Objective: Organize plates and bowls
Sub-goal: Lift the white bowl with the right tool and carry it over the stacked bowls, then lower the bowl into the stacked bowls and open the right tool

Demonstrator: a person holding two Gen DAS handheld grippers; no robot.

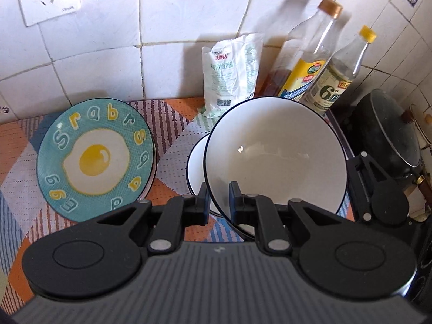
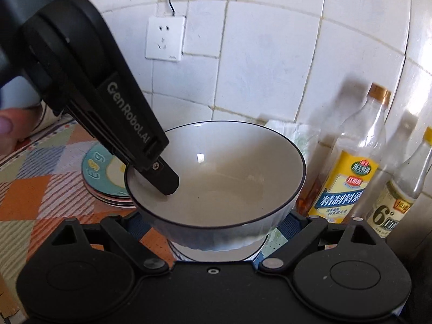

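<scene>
Left wrist view, left gripper: jaws clamped on the rim of the raised bowl.
Bowl position: tilted above a second bowl, right of the egg plate.
Right gripper: jaws wide apart, flanking the bowl; contact unclear.
Progress: plates stacked on the desk; bowl not yet nested.
Hidden: lower bowl largely covered; plate count unreadable.

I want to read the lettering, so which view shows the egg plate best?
The left wrist view: the egg plate lies nearly whole there, fried egg and ring of letters facing the camera. In the right wrist view only an edge shows, the rest hidden behind the left tool and white bowl.
</scene>
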